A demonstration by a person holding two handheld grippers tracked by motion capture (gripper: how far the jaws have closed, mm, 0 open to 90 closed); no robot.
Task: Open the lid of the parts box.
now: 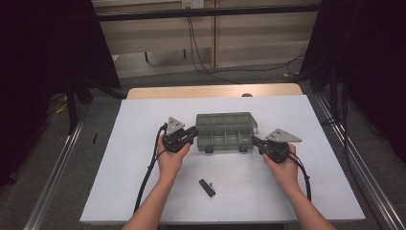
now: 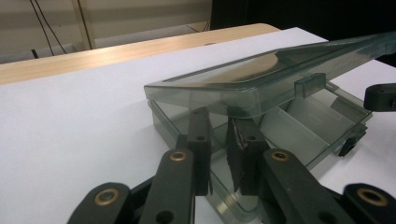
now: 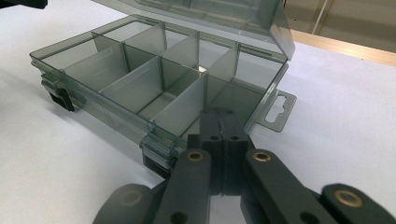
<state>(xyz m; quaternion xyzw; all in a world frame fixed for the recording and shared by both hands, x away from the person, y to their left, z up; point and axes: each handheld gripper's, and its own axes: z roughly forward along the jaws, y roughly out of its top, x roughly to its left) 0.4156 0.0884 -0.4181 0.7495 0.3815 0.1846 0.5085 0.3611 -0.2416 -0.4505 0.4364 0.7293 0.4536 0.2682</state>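
On my left, my left gripper (image 2: pixel 219 154) sits at the left end of the clear compartment box (image 1: pixel 224 132), its jaws nearly together with only a narrow gap between them, the tips just under the raised lid (image 2: pixel 261 77); whether they are pinching the box's end wall I cannot tell. The box rests near the middle of the white tabletop (image 1: pixel 143 191), between my two hands. As I judge it, opening is well under way: both front latches (image 3: pixel 58 95) are undone and the lid stands tilted up off the base, hinged along the far side, but it is not yet laid fully back. The divided compartments (image 3: pixel 140 79) inside look empty. A small black piece (image 1: pixel 207 187) lies on the tabletop nearer to me, apart from the box. On my right, my right gripper (image 3: pixel 223 140) has its jaws pressed together with nothing between them, its tips touching or just beside the box's right front corner, beside the hang tab (image 3: pixel 279 111).
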